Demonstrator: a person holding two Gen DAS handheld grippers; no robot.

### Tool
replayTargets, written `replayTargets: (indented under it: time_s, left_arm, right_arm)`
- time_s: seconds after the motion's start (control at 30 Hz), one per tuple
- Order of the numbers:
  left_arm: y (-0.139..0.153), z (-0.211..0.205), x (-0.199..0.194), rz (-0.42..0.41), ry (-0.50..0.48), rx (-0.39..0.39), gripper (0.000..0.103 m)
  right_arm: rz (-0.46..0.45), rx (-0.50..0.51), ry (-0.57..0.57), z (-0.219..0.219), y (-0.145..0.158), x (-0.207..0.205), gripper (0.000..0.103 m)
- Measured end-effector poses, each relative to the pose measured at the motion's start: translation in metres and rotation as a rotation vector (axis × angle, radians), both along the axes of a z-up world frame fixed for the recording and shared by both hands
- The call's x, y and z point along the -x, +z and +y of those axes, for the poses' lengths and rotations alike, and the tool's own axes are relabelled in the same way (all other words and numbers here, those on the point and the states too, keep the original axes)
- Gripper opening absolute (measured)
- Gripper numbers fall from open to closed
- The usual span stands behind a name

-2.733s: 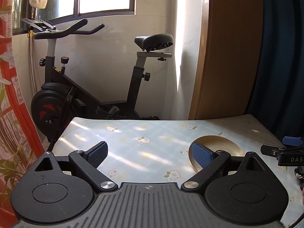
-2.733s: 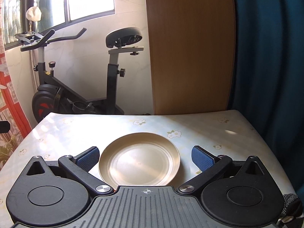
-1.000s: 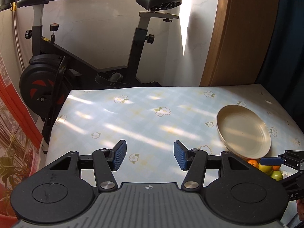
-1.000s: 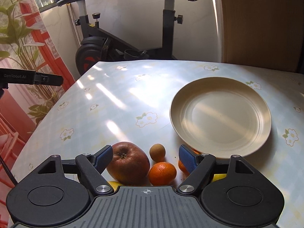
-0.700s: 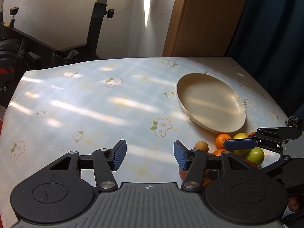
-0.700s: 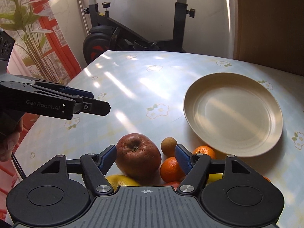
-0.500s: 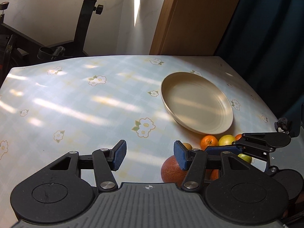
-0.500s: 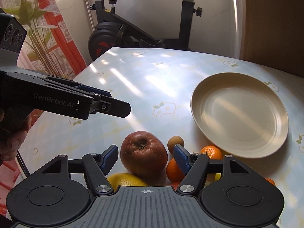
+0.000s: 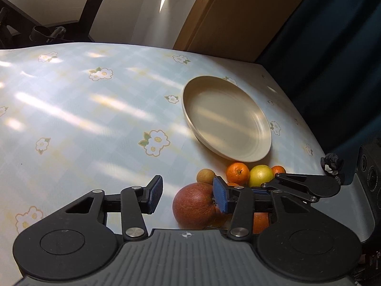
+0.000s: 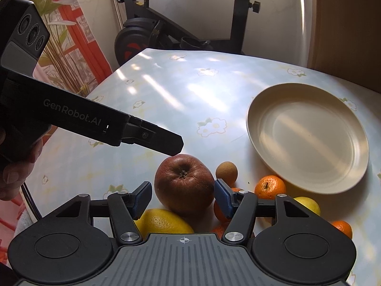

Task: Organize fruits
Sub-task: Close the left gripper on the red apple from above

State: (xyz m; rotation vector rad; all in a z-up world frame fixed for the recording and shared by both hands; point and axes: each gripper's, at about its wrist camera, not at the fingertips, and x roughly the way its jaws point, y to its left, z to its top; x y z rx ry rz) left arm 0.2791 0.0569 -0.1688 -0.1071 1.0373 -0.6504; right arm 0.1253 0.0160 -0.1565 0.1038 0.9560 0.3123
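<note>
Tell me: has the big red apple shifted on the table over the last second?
No. In the right wrist view the red apple still sits just left of the small brown fruit, below-left of the plate; only the camera closed in.

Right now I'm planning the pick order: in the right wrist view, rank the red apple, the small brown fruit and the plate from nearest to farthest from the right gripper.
1. Red apple, between the right gripper's jaws.
2. Small brown fruit, just beyond the right jaw.
3. Plate, farther off, upper right.
</note>
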Motion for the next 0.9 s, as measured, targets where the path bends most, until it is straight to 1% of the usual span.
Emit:
replayTargets:
  time_s: [0.13, 0.23, 0.3, 0.33, 0.37, 0.43, 0.57, 0.77, 0.87, 0.9]
  left_arm:
    - [-0.004, -0.004, 0.001, 0.015, -0.008, -0.001, 0.048]
    - [-0.009, -0.009, 0.002, 0.038, -0.023, 0.008, 0.042]
    - [-0.010, -0.013, 0.004, 0.042, -0.035, 0.006, 0.042]
    - [-0.011, -0.013, 0.004, 0.042, -0.042, 0.004, 0.042]
    - [-0.012, -0.013, 0.004, 0.043, -0.043, 0.003, 0.041]
    - [-0.015, -0.011, 0.004, 0.046, -0.028, 0.002, 0.039]
    - [-0.017, -0.005, 0.001, 0.067, -0.010, 0.013, 0.037]
    - [-0.015, 0.004, 0.001, 0.058, 0.028, -0.010, 0.037]
    - [-0.016, 0.014, -0.001, 0.066, 0.061, -0.002, 0.037]
    - [-0.017, 0.016, -0.001, 0.069, 0.068, 0.003, 0.037]
  right_arm:
    - [0.000, -0.002, -0.002, 0.000, 0.000, 0.000, 0.056]
    - [-0.001, 0.000, 0.001, 0.000, 0.000, 0.000, 0.056]
    - [-0.004, 0.006, 0.003, 0.001, 0.000, 0.000, 0.056]
    - [-0.005, 0.012, 0.004, 0.001, 0.000, -0.001, 0.055]
    - [-0.011, 0.024, 0.004, 0.002, 0.001, -0.001, 0.052]
    - [-0.018, 0.029, 0.008, 0.002, 0.002, -0.002, 0.049]
    - [-0.023, 0.013, 0.020, 0.003, 0.000, -0.004, 0.049]
    - [-0.038, -0.018, 0.044, 0.011, -0.003, -0.015, 0.049]
    - [-0.054, -0.002, 0.063, 0.018, -0.004, -0.017, 0.049]
    - [-0.053, 0.005, 0.069, 0.020, -0.004, -0.017, 0.051]
